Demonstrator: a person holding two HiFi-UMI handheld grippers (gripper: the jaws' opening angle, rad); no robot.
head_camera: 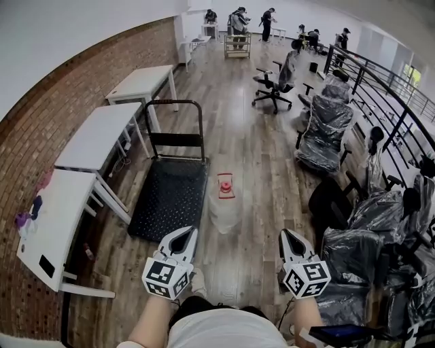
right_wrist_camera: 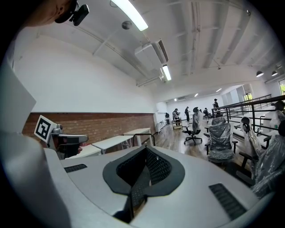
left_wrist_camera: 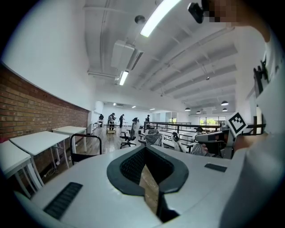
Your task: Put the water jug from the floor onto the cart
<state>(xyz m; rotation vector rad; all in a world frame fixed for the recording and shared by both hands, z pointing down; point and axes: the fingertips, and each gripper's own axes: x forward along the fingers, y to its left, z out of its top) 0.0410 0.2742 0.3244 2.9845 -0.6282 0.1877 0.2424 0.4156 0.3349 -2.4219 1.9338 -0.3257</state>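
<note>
The water jug (head_camera: pixel 224 206), clear with a red cap, stands upright on the wooden floor just right of the cart (head_camera: pixel 170 197). The cart is a flat black platform with a black tube handle (head_camera: pixel 175 119) at its far end, and nothing lies on it. My left gripper (head_camera: pixel 192 232) hovers near the jug's near left side, shut and empty. My right gripper (head_camera: pixel 285 234) hangs to the jug's right, well apart from it, also shut and empty. In the left gripper view the left gripper (left_wrist_camera: pixel 144 147) points level over the cart handle (left_wrist_camera: pixel 84 143). The right gripper (right_wrist_camera: pixel 145 148) points level too. Neither gripper view shows the jug.
White tables (head_camera: pixel 95 136) line the brick wall on the left. Office chairs wrapped in plastic (head_camera: pixel 326 129) crowd the right side along a black railing (head_camera: pixel 380 88). A bare chair (head_camera: pixel 275 85) stands further off, and several people work at the far end (head_camera: pixel 238 20).
</note>
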